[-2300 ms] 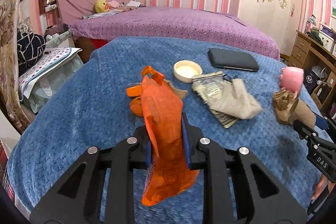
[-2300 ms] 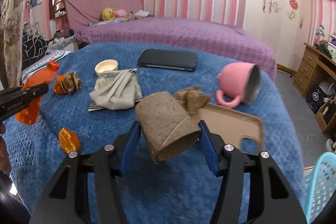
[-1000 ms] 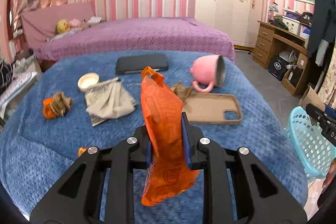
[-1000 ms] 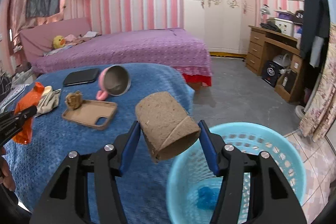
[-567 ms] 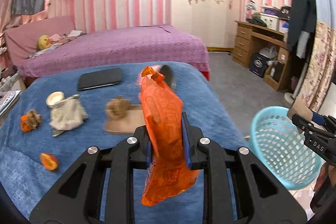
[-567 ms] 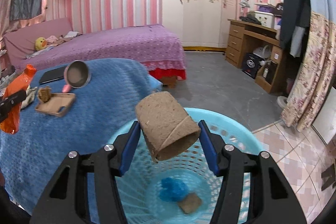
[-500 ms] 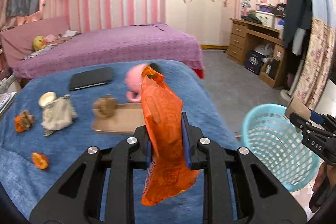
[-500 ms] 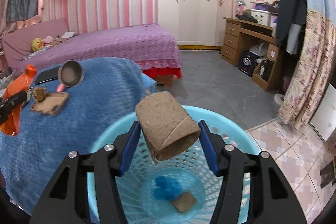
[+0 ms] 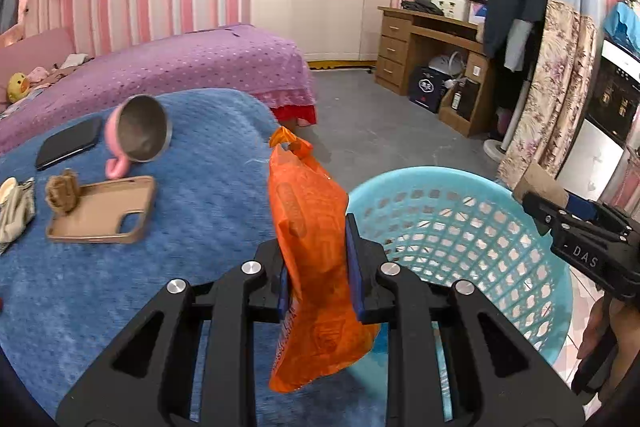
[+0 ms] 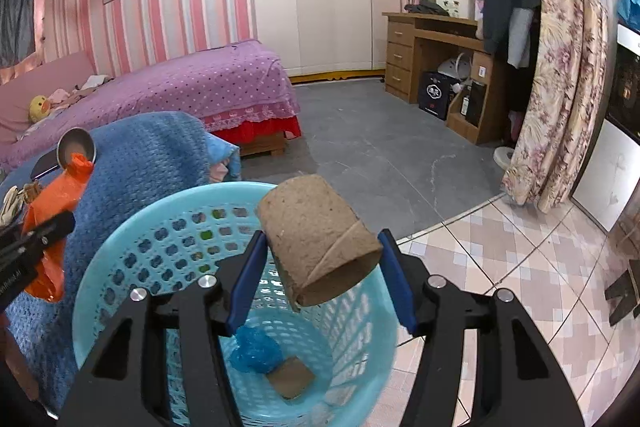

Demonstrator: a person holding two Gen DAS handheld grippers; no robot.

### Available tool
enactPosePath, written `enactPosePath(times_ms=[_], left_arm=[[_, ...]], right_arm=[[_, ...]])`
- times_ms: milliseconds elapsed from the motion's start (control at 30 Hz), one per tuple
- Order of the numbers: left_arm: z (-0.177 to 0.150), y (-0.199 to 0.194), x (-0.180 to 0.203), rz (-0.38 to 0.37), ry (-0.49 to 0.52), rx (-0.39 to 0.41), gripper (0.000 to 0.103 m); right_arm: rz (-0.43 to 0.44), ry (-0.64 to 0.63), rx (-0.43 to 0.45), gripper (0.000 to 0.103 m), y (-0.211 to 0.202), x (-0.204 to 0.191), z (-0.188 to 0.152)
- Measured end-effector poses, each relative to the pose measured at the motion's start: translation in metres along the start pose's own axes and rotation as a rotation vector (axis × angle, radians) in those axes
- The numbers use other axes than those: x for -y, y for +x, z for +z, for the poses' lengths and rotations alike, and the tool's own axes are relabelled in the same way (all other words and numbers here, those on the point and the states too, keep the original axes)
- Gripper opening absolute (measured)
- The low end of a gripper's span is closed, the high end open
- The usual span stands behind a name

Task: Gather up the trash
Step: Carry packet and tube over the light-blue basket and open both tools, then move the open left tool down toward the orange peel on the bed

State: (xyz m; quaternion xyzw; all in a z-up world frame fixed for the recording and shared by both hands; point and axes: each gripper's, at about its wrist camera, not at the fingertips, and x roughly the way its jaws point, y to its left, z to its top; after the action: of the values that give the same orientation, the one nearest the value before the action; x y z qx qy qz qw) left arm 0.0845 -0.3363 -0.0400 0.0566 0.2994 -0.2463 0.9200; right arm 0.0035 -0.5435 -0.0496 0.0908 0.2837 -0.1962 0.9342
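Note:
My left gripper (image 9: 320,263) is shut on an orange plastic wrapper (image 9: 308,227) and holds it at the near left rim of the light blue basket (image 9: 460,227). My right gripper (image 10: 320,275) is shut on a brown cardboard tube (image 10: 316,239), held over the basket's opening (image 10: 132,267). Inside the basket lie a blue crumpled bag (image 10: 256,349) and a brown card piece (image 10: 290,379). In the right wrist view the orange wrapper (image 10: 52,203) hangs at the left. In the left wrist view the right gripper (image 9: 536,213) shows at the right with the tube (image 9: 538,187).
The blue blanket-covered table (image 9: 80,287) carries a pink mug (image 9: 138,135) on its side, a tan phone case (image 9: 104,215), a crumpled brown scrap (image 9: 62,189), a black wallet (image 9: 70,143) and a cloth (image 9: 14,211). A purple bed (image 10: 200,83), wooden desk (image 10: 436,43) and floral curtain (image 10: 560,99) stand around.
Both grippers have swung right from the table to the basket. The tube now hangs over the basket's mouth and the wrapper is at its rim.

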Motion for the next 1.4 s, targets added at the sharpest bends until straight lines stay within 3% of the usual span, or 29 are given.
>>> enactPosePath(times_ms=[167, 200, 267, 333, 433, 833, 900, 967, 1000, 1400], left_arm=[[0.006, 0.008, 0.022, -0.028, 0.016, -0.004, 0.023], [0.007, 0.008, 0.025, -0.032, 0.018, -0.005, 0.028], [0.009, 0.008, 0.028, -0.036, 0.020, -0.006, 0.046], [0.012, 0.006, 0.027, -0.025, 0.019, 0.007, 0.071], [0.015, 0.002, 0.019, 0.009, 0.006, 0.029, 0.087], [0.020, -0.012, -0.044, 0.128, -0.037, 0.040, 0.096], [0.020, -0.018, -0.055, 0.149, -0.039, 0.047, 0.096], [0.019, -0.022, -0.064, 0.167, -0.046, 0.052, 0.096], [0.018, -0.025, -0.069, 0.176, -0.051, 0.053, 0.097], [0.007, -0.054, -0.137, 0.272, -0.079, 0.068, 0.097]], right_arm=[[-0.005, -0.004, -0.011, 0.056, 0.004, 0.005, -0.001], [-0.006, -0.004, -0.013, 0.056, 0.004, 0.006, -0.002], [-0.006, 0.001, -0.013, 0.056, 0.004, 0.007, -0.001], [-0.002, 0.005, -0.013, 0.056, 0.004, 0.007, -0.001], [0.000, -0.005, -0.018, 0.056, 0.004, 0.002, -0.002], [0.012, -0.035, -0.018, 0.058, 0.005, -0.018, 0.002], [0.023, -0.037, -0.009, 0.064, 0.003, -0.024, 0.004], [0.014, -0.041, 0.008, 0.082, 0.001, -0.029, 0.004], [0.007, -0.044, 0.014, 0.084, 0.000, -0.032, 0.004], [-0.019, -0.069, 0.017, 0.094, 0.000, -0.071, 0.010]])
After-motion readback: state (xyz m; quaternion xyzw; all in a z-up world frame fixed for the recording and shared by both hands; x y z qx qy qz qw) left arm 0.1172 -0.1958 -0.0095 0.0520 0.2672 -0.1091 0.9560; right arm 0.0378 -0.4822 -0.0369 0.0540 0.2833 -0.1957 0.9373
